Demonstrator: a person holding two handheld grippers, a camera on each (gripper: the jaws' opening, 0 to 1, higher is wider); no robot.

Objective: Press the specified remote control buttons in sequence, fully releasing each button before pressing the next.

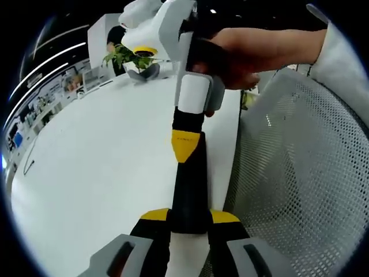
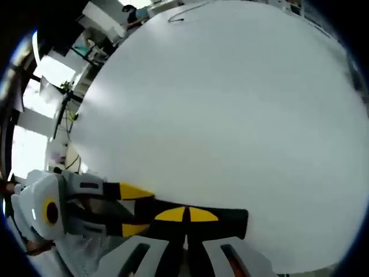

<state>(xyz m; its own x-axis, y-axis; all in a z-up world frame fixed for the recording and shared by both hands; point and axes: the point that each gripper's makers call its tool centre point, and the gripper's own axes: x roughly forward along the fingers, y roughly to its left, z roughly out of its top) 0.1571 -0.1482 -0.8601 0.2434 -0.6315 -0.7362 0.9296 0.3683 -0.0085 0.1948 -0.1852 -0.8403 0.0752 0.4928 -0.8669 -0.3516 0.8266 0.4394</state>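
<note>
No lettering, brand mark, number or sign can be read in either view. The white table [image 1: 98, 167] carries no print, and the shelves [image 1: 40, 98] along the far wall are too small and blurred to yield any legible label.

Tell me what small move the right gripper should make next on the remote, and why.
Probably lift the right gripper straight off the remote. Its closed fingers seem to rest tip-down on the remote's face, as if pressing, while the left gripper clamps the remote's end. The buttons cannot be made out, so a full release before any next press seems safest.
</note>
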